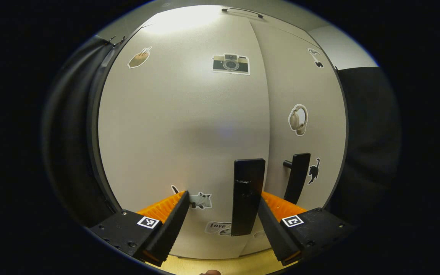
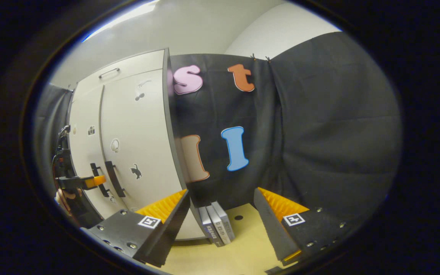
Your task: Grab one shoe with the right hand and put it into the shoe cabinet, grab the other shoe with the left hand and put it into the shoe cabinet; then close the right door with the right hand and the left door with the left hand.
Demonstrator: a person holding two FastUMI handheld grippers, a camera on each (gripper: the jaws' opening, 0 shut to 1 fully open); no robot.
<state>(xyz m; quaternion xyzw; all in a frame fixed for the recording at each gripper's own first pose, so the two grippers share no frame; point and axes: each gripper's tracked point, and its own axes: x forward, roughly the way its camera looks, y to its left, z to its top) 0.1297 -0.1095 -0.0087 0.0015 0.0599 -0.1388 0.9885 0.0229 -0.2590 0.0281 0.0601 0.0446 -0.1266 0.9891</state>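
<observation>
In the left gripper view the left gripper (image 1: 222,214) stands wide open close against the tall pale grey shoe cabinet (image 1: 189,126), whose two flat matt doors look shut or nearly so along a narrow seam; the left door (image 1: 181,122) spreads ahead of and above the fingers, smooth with a faint speckled finish; its flat black bar handle (image 1: 247,196) stands upright in the gap, just inside the right-hand finger (image 1: 271,225), whether touching cannot be told; the ridged inner pads face each other with nothing pressed between them; the right door (image 1: 304,91), beyond that finger, carries a second black bar handle (image 1: 297,177) on a short peg; small cut-out stickers dot both doors, among them a camera sticker (image 1: 230,63) high above the tips and a black cat sticker (image 1: 313,172) beside the second handle; a strip of pale yellow wooden floor (image 1: 220,265) lies under the fingers.

In the right gripper view the right gripper (image 2: 220,219) hangs wide open and empty, away from the cabinet, which stands to its left; three slim grey slabs (image 2: 216,223) lean upright at the cabinet's dark side edge, ahead between the fingers; far left, the other gripper sits at the handles.
</observation>
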